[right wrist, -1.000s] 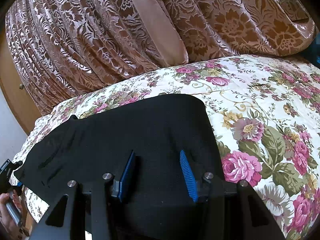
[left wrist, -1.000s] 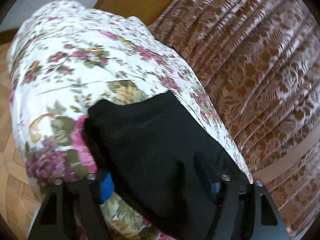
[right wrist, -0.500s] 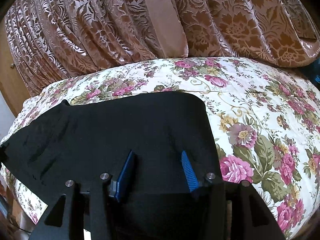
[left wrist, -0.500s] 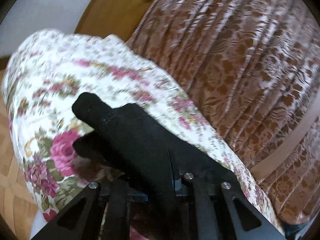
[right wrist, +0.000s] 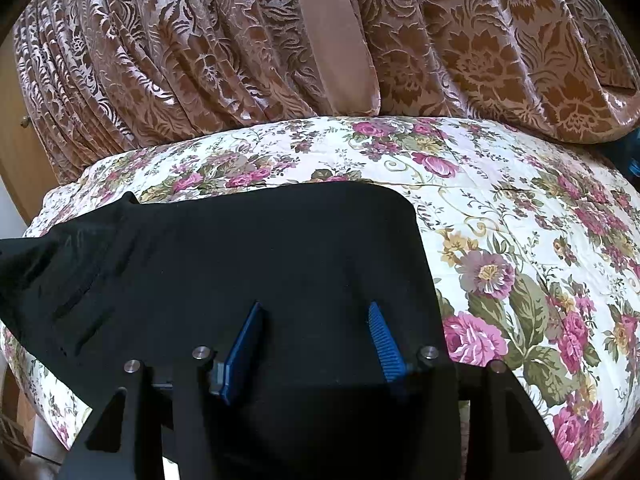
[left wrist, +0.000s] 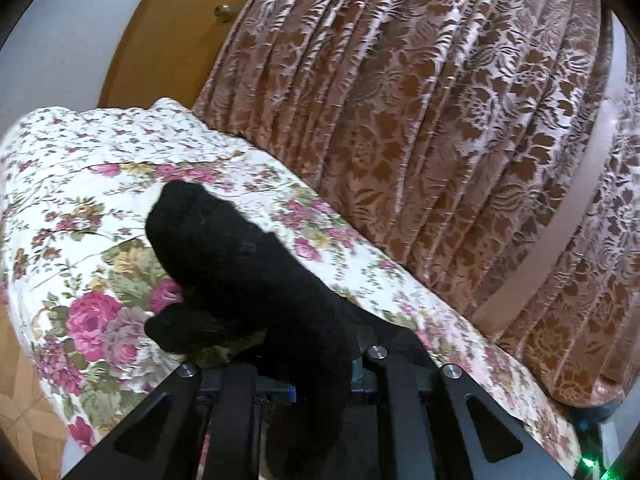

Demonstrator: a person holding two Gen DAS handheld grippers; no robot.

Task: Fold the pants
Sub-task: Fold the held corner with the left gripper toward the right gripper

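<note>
The pants (right wrist: 256, 264) are plain black, with no pattern. Under them, the bedspread (right wrist: 520, 216) is cream white, strewn with pink and magenta roses, olive green leaves and small yellow blooms. Behind the bedspread, the curtain (right wrist: 460, 40) is rust brown with a shiny pale pink floral damask pattern; a plain dusty pink band (right wrist: 336, 40) hangs across it. Left of the curtain, the wooden door (left wrist: 168, 32) is honey brown. The right gripper (right wrist: 316, 344) is black with blue ribbed pads (right wrist: 384, 344).

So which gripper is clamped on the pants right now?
The left gripper: it's shut on a lifted bunch of the pants. The right gripper is open over flat cloth.
</note>
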